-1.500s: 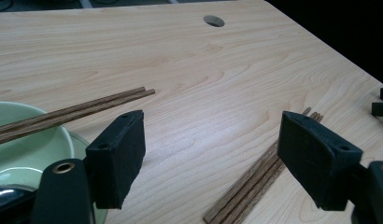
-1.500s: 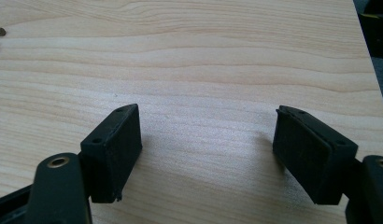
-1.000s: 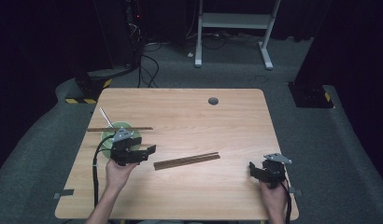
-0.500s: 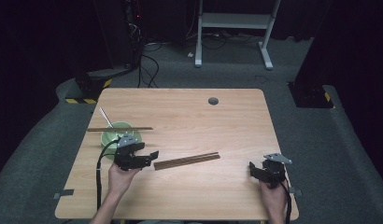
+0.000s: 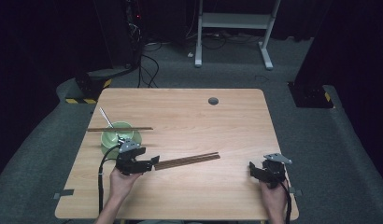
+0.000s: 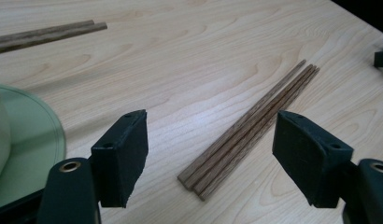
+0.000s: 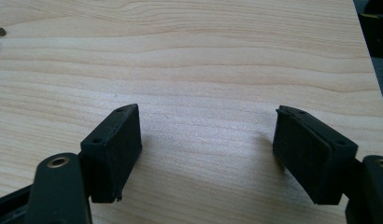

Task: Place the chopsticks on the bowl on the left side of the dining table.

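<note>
Left gripper view: chopsticks (image 6: pixel 248 133) flat between wide-spread jaws of left gripper (image 6: pixel 213 156).

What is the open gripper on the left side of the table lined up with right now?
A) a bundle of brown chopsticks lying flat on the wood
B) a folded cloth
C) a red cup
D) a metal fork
A: the left gripper has its jaws spread on either side of the near end of the chopsticks, which lie flat on the table, not yet gripped.

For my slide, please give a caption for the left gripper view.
Open left tool lined up on wooden chopsticks beside a green bowl.
</note>
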`<state>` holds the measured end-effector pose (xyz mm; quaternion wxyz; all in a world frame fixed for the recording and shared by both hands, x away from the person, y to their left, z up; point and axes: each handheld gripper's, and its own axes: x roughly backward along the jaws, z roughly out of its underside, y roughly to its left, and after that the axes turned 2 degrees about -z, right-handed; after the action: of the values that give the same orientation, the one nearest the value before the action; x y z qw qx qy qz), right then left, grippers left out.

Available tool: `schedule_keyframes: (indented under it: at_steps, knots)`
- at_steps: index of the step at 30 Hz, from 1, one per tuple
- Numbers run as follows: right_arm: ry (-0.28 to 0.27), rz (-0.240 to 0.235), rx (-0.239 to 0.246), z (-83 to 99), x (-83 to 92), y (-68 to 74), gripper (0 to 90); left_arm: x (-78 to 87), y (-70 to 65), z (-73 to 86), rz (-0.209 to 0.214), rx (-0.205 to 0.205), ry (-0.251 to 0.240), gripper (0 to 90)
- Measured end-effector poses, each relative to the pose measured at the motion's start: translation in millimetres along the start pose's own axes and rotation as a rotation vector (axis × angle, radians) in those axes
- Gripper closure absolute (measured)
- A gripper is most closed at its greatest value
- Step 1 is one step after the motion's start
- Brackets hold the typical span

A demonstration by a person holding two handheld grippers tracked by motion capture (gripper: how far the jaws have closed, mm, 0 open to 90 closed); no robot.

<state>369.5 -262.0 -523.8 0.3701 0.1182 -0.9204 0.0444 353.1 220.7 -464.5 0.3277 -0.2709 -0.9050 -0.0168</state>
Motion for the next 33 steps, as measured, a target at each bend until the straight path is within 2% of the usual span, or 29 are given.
schedule_keyframes:
  at_steps: [17,33]
  knots:
    - [0.000,0.000,0.000,0.0,0.0,0.0,23.5,-12.5,2.2,25.1,-0.033,0.020,0.041,27.1]
    - [0.000,0.000,0.000,0.0,0.0,0.0,23.6,-17.1,5.6,37.0,-0.062,0.034,0.051,27.1]
